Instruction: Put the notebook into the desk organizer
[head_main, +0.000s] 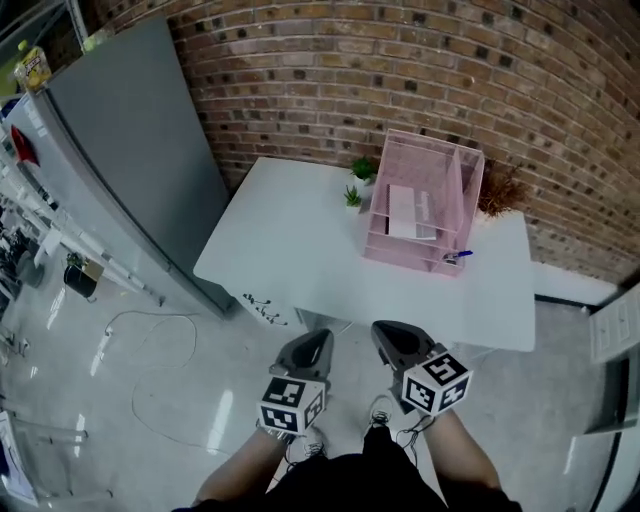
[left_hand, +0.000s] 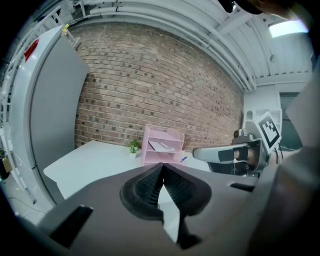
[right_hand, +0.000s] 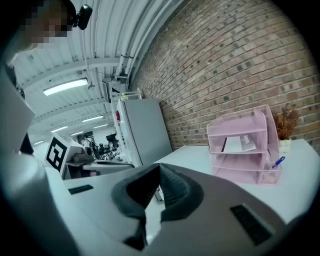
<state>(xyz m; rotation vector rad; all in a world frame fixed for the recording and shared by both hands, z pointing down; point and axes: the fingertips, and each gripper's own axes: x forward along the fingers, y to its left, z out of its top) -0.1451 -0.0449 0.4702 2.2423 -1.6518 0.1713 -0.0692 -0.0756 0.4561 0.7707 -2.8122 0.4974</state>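
A pink mesh desk organizer (head_main: 452, 180) stands at the back right of the white table (head_main: 290, 240). The white notebook (head_main: 410, 212) lies flat on one of its shelves, and it also shows in the left gripper view (left_hand: 161, 146) and the right gripper view (right_hand: 239, 144). Both grippers hang low in front of the person, short of the table's near edge and well away from the organizer. My left gripper (head_main: 316, 342) (left_hand: 161, 166) is shut with nothing in it. My right gripper (head_main: 388, 334) (right_hand: 159, 169) is shut and empty too.
A blue pen (head_main: 458, 255) sits at the organizer's front right corner. Two small green plants (head_main: 358, 180) stand left of it, and a dried plant (head_main: 500, 190) to its right. A tall grey cabinet (head_main: 130, 150) stands left of the table. Cables (head_main: 150, 340) lie on the floor.
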